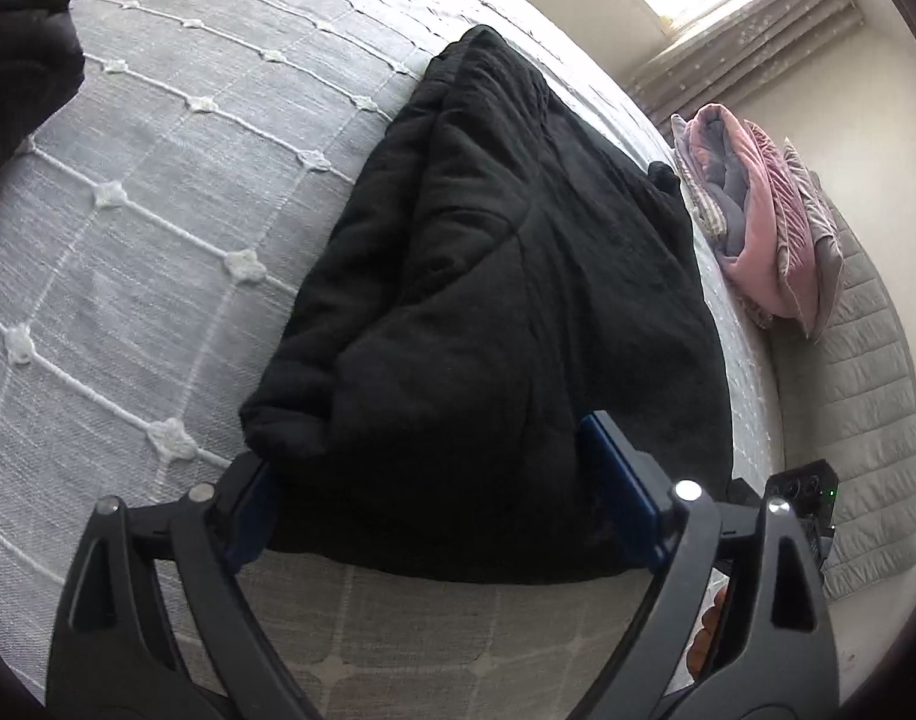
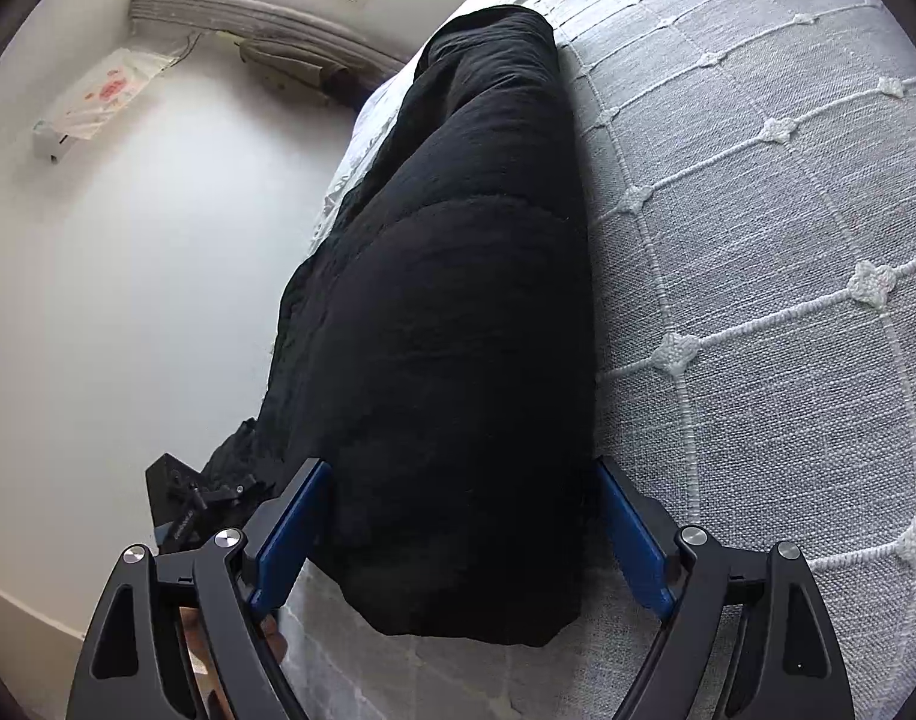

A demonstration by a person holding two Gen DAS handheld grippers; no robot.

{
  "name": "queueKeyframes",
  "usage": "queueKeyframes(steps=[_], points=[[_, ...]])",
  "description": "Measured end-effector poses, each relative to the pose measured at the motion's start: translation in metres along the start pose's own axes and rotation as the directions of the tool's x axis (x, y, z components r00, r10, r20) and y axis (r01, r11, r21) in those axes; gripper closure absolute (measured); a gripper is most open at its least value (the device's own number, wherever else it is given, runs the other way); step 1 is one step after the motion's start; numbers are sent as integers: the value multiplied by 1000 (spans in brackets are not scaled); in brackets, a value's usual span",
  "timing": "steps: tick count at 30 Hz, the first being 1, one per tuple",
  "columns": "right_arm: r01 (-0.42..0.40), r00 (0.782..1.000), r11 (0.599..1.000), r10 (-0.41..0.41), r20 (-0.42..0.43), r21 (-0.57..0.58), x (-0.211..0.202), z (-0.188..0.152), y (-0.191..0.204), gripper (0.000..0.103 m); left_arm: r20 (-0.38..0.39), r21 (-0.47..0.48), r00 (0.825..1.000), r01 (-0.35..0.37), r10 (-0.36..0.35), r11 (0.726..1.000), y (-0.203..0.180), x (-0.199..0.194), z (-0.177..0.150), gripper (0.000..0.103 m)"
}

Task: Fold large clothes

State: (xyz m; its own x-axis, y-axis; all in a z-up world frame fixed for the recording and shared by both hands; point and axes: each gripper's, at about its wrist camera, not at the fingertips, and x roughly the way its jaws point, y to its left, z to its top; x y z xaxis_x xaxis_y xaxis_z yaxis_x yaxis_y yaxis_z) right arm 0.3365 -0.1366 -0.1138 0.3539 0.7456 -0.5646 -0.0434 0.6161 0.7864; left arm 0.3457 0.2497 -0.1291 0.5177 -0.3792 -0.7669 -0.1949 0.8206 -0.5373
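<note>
A thick black quilted garment (image 1: pixel 494 300) lies folded into a long bundle on the grey bedspread (image 1: pixel 158 210). My left gripper (image 1: pixel 425 468) is open, its blue-padded fingers (image 1: pixel 620 492) straddling the near end of the bundle. In the right wrist view the same garment (image 2: pixel 458 330) runs along the bed's left edge on the bedspread (image 2: pixel 758 240). My right gripper (image 2: pixel 464 516) is open too, with its blue pads (image 2: pixel 290 534) on either side of the garment's near end. Neither gripper pinches the fabric.
A pile of pink and grey folded blankets (image 1: pixel 758 228) sits past the bed on a quilted grey mat (image 1: pixel 866 408). Another black cloth (image 1: pixel 20 48) lies at the far left. A black device (image 2: pixel 188 498) sits below the bed edge, beside a white wall (image 2: pixel 128 270).
</note>
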Motion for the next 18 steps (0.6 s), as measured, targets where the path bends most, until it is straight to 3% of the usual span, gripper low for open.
queueKeyframes(steps=[9, 13, 18], points=[[16, 1000, 1000, -16, 10, -2, 10, -1, 3, 8, 13, -63, 998, 57, -57, 996, 7, 7, 1, 10], [56, 998, 998, -55, 20, -34, 17, -3, 12, 7, 29, -85, 998, 58, -56, 995, 9, 6, 0, 19], [104, 995, 991, -103, 19, -83, 20, -2, 19, 19, 36, -80, 998, 51, -48, 996, 9, 3, -1, 28]])
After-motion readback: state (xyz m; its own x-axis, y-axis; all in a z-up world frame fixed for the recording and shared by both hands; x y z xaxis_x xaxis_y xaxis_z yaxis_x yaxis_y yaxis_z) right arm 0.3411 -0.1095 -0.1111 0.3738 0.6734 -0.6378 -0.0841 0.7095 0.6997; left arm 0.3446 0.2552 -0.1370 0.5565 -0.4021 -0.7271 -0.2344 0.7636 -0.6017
